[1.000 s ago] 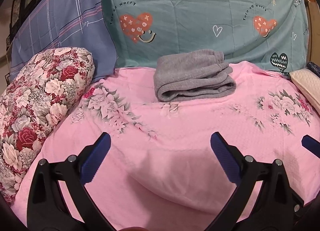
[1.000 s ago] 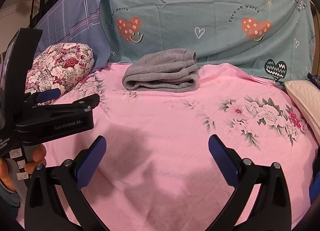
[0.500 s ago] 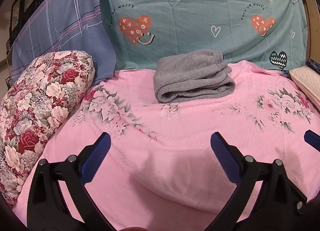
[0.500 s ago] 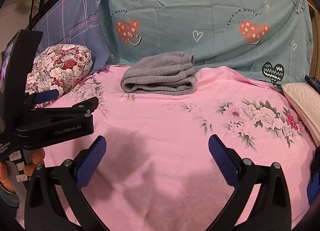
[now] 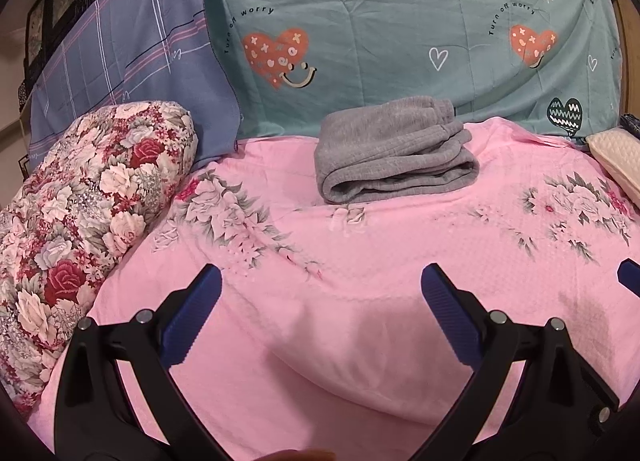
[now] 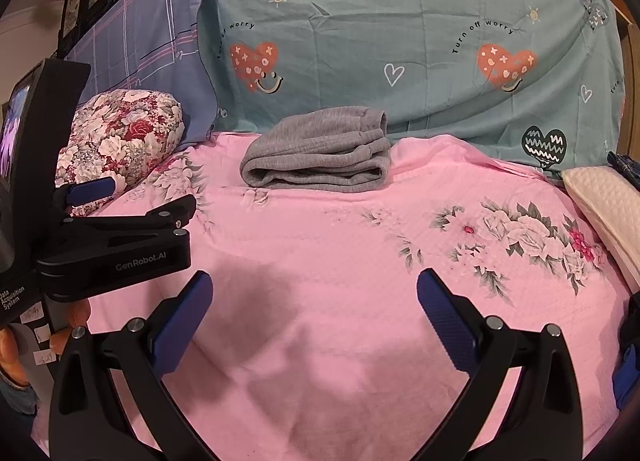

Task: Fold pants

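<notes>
The grey pants point(image 5: 394, 151) lie folded in a thick bundle at the far side of the pink floral bedsheet point(image 5: 360, 261), against the teal bedding. They also show in the right wrist view point(image 6: 320, 151). My left gripper point(image 5: 320, 293) is open and empty, held over the near part of the sheet, well short of the pants. My right gripper point(image 6: 312, 297) is open and empty too, over the near sheet. The left gripper's body point(image 6: 116, 241) shows at the left of the right wrist view.
A floral bolster point(image 5: 84, 221) lies along the left edge of the bed. A teal heart-print cover point(image 5: 400, 29) and a purple plaid pillow point(image 5: 132, 61) stand at the back. A cream cushion point(image 6: 604, 201) sits at the right edge.
Both grippers have drifted back and slightly down, so the pants sit a little higher in the right wrist view. Both stay open and empty.
</notes>
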`<state>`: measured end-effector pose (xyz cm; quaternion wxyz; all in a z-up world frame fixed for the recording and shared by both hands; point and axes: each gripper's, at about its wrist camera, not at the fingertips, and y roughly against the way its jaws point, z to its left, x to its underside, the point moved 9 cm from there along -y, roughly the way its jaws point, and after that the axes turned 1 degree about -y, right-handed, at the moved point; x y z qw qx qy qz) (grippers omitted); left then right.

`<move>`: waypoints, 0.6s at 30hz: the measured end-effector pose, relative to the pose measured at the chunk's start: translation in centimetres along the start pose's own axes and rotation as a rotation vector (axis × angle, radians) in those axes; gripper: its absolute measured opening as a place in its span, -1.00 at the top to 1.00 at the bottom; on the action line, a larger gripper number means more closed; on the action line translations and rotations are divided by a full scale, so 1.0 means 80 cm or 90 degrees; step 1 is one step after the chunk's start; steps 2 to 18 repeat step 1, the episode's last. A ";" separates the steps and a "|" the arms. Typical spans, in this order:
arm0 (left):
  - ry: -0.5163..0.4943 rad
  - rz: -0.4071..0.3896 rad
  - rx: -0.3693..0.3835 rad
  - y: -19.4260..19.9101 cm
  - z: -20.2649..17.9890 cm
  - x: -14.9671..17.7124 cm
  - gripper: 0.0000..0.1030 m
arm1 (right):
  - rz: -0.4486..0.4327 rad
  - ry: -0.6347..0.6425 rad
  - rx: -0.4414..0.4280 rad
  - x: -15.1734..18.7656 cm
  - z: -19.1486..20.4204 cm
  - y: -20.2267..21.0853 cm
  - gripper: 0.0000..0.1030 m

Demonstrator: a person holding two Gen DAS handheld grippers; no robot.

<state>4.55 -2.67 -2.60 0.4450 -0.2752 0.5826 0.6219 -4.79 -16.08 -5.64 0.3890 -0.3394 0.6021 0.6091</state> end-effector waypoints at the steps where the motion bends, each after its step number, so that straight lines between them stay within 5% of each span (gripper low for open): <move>1: 0.003 0.002 -0.001 -0.001 0.002 0.000 -0.96 | 0.000 -0.001 -0.001 0.000 0.000 -0.001 -0.97; 18: 0.003 0.002 -0.001 -0.001 0.002 0.000 -0.96 | 0.000 -0.001 -0.001 0.000 0.000 -0.001 -0.97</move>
